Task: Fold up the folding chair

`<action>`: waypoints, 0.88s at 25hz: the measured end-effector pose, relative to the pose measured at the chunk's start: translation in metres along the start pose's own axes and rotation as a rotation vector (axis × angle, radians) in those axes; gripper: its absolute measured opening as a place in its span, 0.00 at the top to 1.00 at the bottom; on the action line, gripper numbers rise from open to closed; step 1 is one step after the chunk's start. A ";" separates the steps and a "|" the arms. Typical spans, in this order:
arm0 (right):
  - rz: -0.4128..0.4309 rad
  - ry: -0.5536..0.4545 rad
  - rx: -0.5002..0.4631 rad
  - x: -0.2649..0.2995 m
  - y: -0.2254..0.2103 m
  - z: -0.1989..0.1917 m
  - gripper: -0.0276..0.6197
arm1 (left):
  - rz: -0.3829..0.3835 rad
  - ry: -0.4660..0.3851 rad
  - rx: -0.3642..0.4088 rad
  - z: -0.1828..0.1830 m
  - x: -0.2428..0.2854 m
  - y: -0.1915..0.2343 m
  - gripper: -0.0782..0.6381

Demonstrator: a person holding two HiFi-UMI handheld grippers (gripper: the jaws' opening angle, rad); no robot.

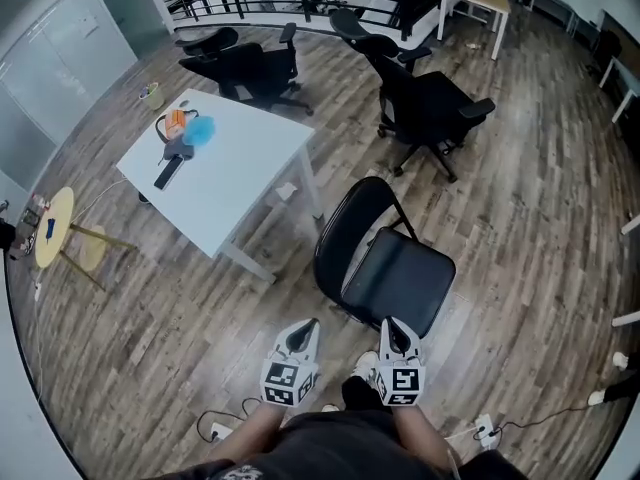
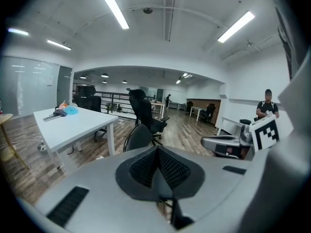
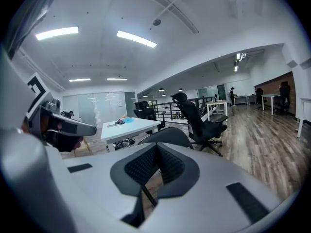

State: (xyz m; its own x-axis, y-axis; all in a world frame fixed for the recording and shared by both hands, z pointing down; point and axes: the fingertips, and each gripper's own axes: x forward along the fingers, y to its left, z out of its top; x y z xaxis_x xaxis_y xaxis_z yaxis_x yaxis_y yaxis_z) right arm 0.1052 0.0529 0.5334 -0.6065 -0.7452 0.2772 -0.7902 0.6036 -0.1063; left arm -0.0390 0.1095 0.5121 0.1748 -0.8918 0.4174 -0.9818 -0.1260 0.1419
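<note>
The black folding chair (image 1: 388, 270) stands unfolded on the wood floor, its seat toward me and its rounded backrest (image 1: 352, 220) toward the white table. My left gripper (image 1: 303, 330) and right gripper (image 1: 393, 328) hang side by side just short of the seat's near edge, apart from it. Both are shut with nothing between the pads. In the left gripper view the closed jaws of the left gripper (image 2: 158, 171) point at the chair's backrest (image 2: 139, 137). From the right gripper view the shut right gripper (image 3: 156, 166) faces the same backrest (image 3: 168, 135).
A white table (image 1: 240, 173) with a small orange and blue object stands left of the chair. Black office chairs (image 1: 428, 106) stand behind it. A yellow round stool (image 1: 52, 226) is at far left. Power strips and cables (image 1: 484, 430) lie near my feet.
</note>
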 end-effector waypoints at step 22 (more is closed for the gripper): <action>-0.053 0.090 0.009 0.081 -0.094 -0.033 0.94 | 0.062 0.207 0.015 0.012 0.136 0.048 0.88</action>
State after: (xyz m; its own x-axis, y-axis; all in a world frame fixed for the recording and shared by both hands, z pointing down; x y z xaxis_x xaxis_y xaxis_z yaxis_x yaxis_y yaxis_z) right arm 0.1334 -0.0554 0.5975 -0.5540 -0.7472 0.3672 -0.8218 0.5614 -0.0974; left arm -0.0634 -0.0234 0.5651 0.1238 -0.7896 0.6009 -0.9919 -0.0814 0.0974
